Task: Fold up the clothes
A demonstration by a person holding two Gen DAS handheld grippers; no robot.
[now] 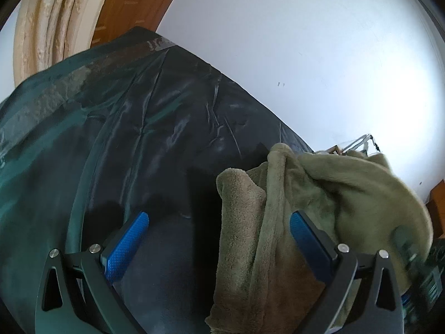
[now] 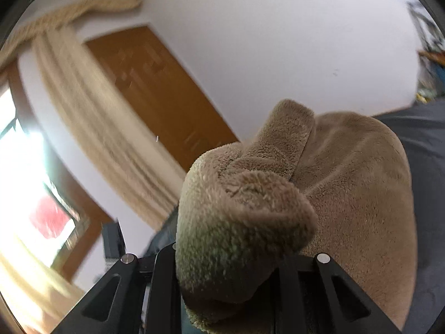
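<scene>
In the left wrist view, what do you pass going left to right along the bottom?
Left blue pad → dark bedcover → hanging brown fleece garment → right blue pad. The left tool is open, with the fleece between its pads.

The right tongs (image 2: 230, 272) have their tips buried under a bunched fold of the brown fleece garment (image 2: 347, 172), so the pads and the gap between them cannot be seen. That garment runs off the bottom edge in both wrist views, and its full shape cannot be told. In the left wrist view a blurred dark object with a blue part (image 1: 420, 281) sits at the lower right edge, unreadable. The curtain (image 2: 91, 111) and window (image 2: 25, 178) in the right wrist view are smeared and overexposed; a red patch (image 2: 48, 217) outside is unidentifiable.
</scene>
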